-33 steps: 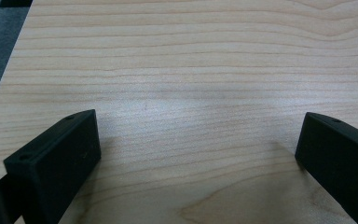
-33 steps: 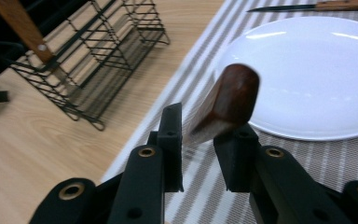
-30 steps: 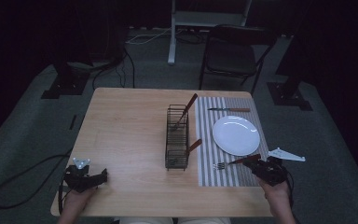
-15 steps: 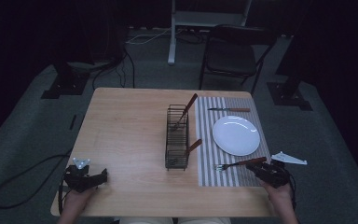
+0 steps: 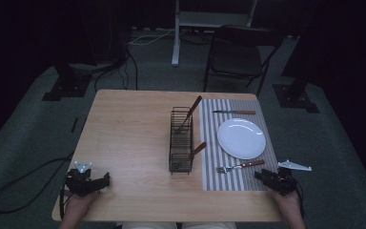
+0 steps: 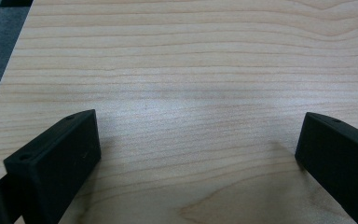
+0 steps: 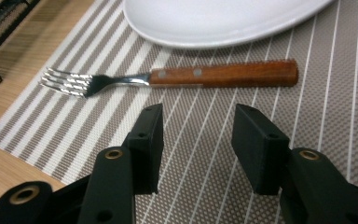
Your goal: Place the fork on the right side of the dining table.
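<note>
The right hand-held gripper [image 7: 196, 116] is sitting low over the striped placemat [image 7: 307, 140], its jaws partly apart with nothing between them; they have just been opening. The fork [image 7: 177, 77] is lying flat on the placemat just ahead of the jaw tips, apart from them, with its wooden handle stretching to the right of the jaws and its tines pointing off to the left. Just beyond the fork, the white plate [image 7: 214, 18] is resting on the same placemat, its rim near the fork's handle. In the high view, the right hand-held gripper [image 5: 262, 175] is sitting at the near right corner of the desk [image 5: 128, 133], with the fork [image 5: 240, 166] just ahead of it.

Farther ahead and to the left of this hand-held gripper, a wire rack [image 5: 181, 139] is standing on the desk with two wooden-handled utensils leaning in it. A knife [image 5: 234, 112] is lying on the placemat beyond the plate.

The left hand-held gripper [image 5: 106, 179] is resting at the near left corner of the desk, well apart from everything else. Its jaws are standing wide over bare wood [image 6: 191, 93], holding nothing.
</note>
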Action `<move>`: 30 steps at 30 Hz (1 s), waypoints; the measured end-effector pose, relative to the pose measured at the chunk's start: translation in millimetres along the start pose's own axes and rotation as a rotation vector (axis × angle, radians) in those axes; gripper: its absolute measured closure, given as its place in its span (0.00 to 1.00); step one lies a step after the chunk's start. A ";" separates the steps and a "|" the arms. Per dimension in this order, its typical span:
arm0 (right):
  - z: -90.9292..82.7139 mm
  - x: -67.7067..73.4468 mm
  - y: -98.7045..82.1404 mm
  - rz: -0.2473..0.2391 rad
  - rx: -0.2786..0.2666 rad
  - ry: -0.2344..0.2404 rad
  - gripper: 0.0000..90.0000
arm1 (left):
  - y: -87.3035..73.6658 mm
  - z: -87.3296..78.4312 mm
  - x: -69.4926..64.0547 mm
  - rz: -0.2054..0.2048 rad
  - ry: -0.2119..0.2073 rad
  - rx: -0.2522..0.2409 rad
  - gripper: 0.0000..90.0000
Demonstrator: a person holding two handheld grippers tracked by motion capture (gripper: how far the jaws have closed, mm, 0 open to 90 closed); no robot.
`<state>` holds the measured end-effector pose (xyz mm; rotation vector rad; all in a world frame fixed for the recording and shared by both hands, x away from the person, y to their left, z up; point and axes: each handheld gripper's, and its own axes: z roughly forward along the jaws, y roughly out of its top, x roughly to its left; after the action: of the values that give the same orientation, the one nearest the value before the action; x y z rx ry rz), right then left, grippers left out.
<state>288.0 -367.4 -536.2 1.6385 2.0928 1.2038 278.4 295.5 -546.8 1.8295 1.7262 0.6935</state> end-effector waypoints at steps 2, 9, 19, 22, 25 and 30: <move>1.5 0.7 -4.2 0.007 -0.005 -0.007 0.57 | 0.0 0.0 0.0 0.000 0.000 0.000 0.00; 0.5 9.6 -15.3 0.004 -0.058 -0.068 0.54 | 0.0 0.0 0.0 0.000 0.000 0.000 0.00; 0.6 29.1 -27.9 -0.008 -0.059 -0.256 0.28 | 0.0 0.0 0.0 0.000 0.000 0.000 0.00; 1.0 31.6 -29.7 -0.006 -0.058 -0.297 0.23 | 0.0 0.0 0.0 0.000 0.000 0.000 0.00; -0.3 36.1 -33.3 -0.009 -0.083 -0.364 0.13 | 0.0 0.0 0.0 0.000 0.000 0.000 0.00; 0.3 44.6 -36.6 0.012 -0.086 -0.409 0.13 | 0.0 0.0 0.0 0.000 0.000 0.000 0.00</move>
<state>246.7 -329.3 -549.1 1.6890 1.7576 0.8573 278.4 295.5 -546.8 1.8296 1.7259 0.6935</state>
